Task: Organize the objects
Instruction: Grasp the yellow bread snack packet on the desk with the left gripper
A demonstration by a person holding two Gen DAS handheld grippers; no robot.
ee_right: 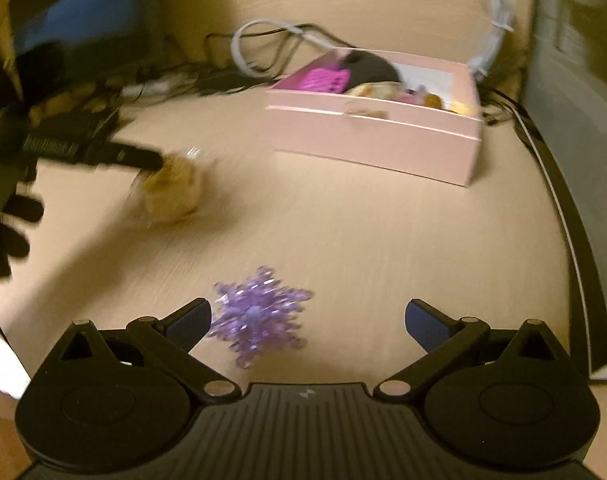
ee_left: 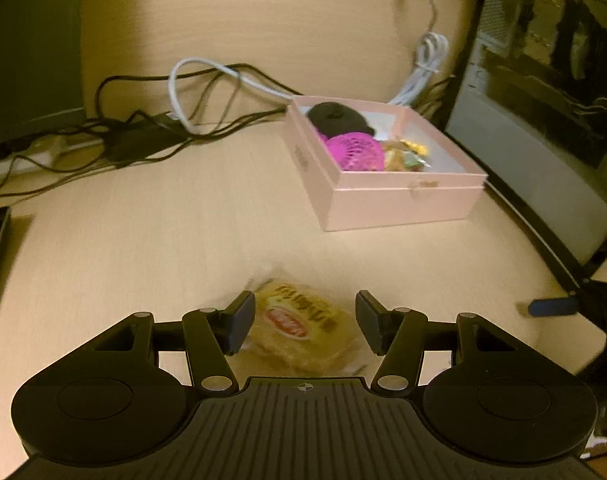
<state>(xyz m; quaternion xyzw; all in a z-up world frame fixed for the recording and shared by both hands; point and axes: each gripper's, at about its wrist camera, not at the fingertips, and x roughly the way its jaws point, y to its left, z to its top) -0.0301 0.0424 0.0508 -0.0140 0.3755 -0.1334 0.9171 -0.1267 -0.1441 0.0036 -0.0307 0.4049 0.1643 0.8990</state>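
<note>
A wrapped yellow snack lies on the wooden desk between the fingers of my left gripper. The jaws stand half apart around it and do not grip it. From the right wrist view the same snack shows at the left, with a black finger of the left gripper over it. My right gripper is wide open low over a purple snowflake ornament, which lies close to its left finger. Beyond stands an open pink box holding a black item, a magenta item and wrapped sweets.
Black and white cables and a black adapter crowd the back of the desk. A monitor stands right of the box. A small blue object lies near its foot. A black-gloved hand shows at the far left.
</note>
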